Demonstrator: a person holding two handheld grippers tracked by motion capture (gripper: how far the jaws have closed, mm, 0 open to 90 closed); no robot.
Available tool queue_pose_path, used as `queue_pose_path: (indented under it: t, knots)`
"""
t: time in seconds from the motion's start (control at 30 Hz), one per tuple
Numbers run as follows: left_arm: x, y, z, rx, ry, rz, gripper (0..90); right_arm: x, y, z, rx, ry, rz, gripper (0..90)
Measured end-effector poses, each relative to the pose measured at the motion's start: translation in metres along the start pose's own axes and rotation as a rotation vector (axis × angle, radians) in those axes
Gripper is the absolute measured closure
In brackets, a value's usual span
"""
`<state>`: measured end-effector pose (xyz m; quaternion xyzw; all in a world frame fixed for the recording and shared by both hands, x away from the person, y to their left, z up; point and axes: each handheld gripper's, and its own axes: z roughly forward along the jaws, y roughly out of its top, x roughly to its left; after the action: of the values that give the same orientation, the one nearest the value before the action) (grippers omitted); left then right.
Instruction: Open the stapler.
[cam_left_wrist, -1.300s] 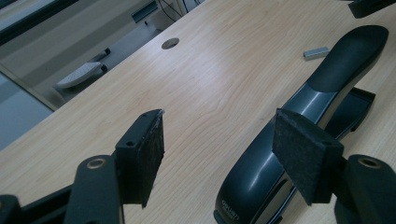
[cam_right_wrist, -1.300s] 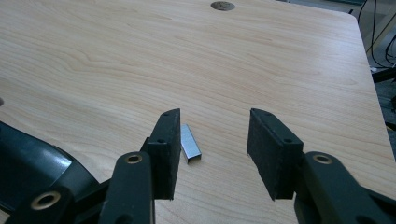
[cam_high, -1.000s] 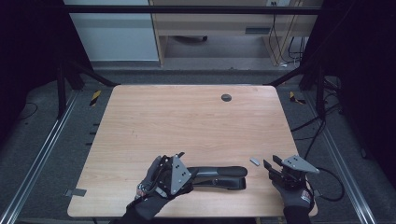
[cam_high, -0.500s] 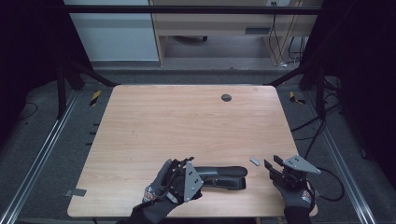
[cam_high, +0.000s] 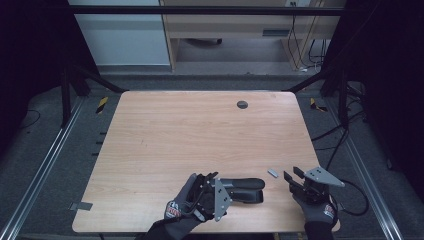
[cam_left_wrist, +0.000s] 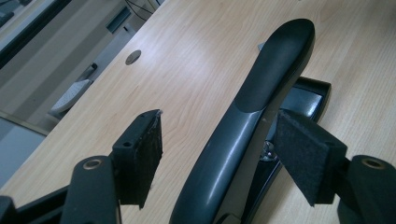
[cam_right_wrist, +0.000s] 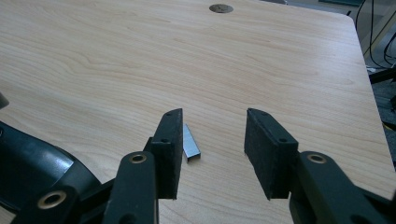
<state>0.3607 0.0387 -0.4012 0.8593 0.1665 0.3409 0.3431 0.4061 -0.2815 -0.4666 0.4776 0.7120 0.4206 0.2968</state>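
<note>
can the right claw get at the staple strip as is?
Probably yes. The right claw is open, and the staple strip lies flat on the bare table just ahead, beside one pad. Nothing lies between them; the stapler sits off to the side.

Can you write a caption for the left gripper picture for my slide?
Open left gripper straddles a black stapler on a wooden table.

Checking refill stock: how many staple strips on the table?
1. The small grey metal staple strip lies on the wooden table just ahead of the right gripper; more may sit inside the black stapler.
</note>
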Motion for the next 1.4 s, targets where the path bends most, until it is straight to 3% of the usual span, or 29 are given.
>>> queue_pose_path:
  t: [0.33, 0.6, 0.83, 1.07, 1.4]
  knots:
    - [-0.009, 0.005, 0.017, 0.027, -0.007, 0.023, 31.2, 0.001, 0.0, 0.0, -0.009, 0.004, -0.015, 56.4]
    - [-0.014, 0.009, 0.027, 0.042, -0.005, 0.041, 30.4, 0.002, 0.0, 0.0, 0.001, -0.02, -0.028, 54.9]
    - [-0.02, 0.013, 0.037, 0.056, 0.005, 0.066, 30.1, 0.003, 0.0, 0.0, 0.013, -0.004, -0.014, 58.9]
    - [-0.028, 0.017, 0.042, 0.069, 0.012, 0.116, 30.0, 0.003, 0.0, 0.001, 0.03, -0.002, 0.001, 62.2]
    - [-0.036, 0.019, 0.052, 0.088, 0.01, 0.156, 30.1, 0.005, 0.0, 0.001, 0.034, 0.019, -0.005, 75.3]
